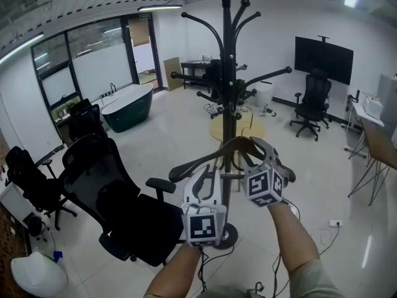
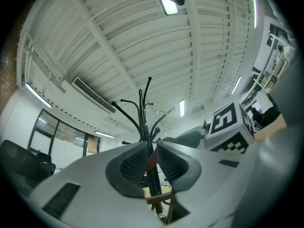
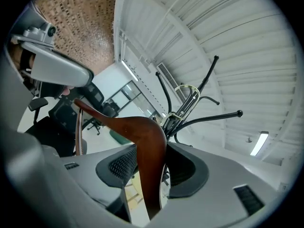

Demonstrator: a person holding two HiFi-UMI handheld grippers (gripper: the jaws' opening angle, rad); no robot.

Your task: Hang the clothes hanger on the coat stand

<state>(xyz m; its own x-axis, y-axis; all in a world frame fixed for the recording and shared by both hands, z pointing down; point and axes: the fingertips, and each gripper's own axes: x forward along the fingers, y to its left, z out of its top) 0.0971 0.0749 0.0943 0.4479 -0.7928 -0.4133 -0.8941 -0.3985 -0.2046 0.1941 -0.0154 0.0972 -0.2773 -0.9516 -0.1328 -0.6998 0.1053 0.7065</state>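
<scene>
I grip the wooden hanger (image 1: 186,166) with my left gripper (image 1: 207,180) and right gripper (image 1: 265,154), raised before the black coat stand (image 1: 227,73). A black office chair (image 1: 124,210) sits near left.

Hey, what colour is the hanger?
The hanger is a glossy reddish-brown, like polished wood. It shows best in the right gripper view.

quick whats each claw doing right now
left claw: closed on the wooden hanger
right claw: closed on the wooden hanger too
</scene>
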